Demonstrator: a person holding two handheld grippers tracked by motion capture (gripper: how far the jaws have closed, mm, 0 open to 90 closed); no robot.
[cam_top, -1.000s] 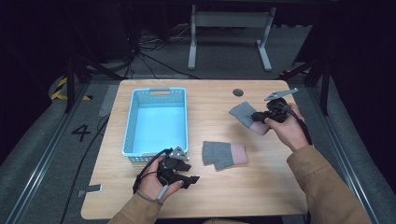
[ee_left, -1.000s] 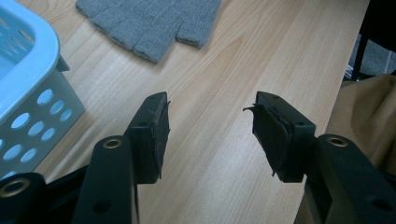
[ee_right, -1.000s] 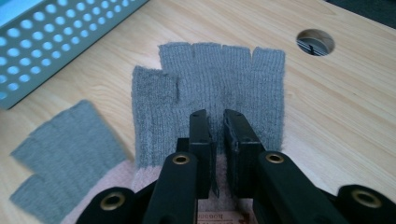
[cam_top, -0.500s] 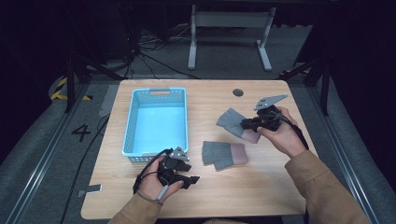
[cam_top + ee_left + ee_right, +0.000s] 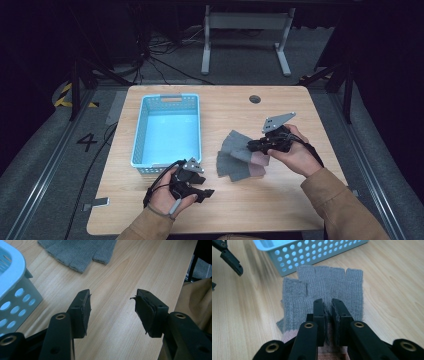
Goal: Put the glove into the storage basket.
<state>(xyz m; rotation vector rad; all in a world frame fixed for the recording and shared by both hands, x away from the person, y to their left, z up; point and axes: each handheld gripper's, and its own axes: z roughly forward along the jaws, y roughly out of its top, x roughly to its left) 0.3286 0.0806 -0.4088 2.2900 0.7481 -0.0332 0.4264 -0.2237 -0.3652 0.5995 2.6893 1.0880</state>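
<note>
Two grey fingerless gloves with pink cuffs are at the table's middle. My right gripper [image 5: 256, 145] [image 5: 327, 303] is shut on the upper glove [image 5: 234, 142] [image 5: 324, 285] near its cuff, and that glove partly overlaps the second glove [image 5: 236, 169]. The glove's finger ends point toward the light blue basket [image 5: 136, 145] [image 5: 312, 255]. My left gripper [image 5: 206, 188] [image 5: 112, 298] rests open near the front edge over bare wood, with nothing between its fingers. A grey glove [image 5: 80, 251] lies just ahead of it.
The basket stands at the table's left, and one of its corners [image 5: 11, 272] is close beside the left gripper. A round cable hole [image 5: 255, 99] is in the far part of the table [image 5: 310, 200]. Dark floor, cables and a stand's legs lie beyond the far edge.
My right gripper has carried its glove from the far right toward the middle, and it is now over the other glove. The left gripper has stayed put.
</note>
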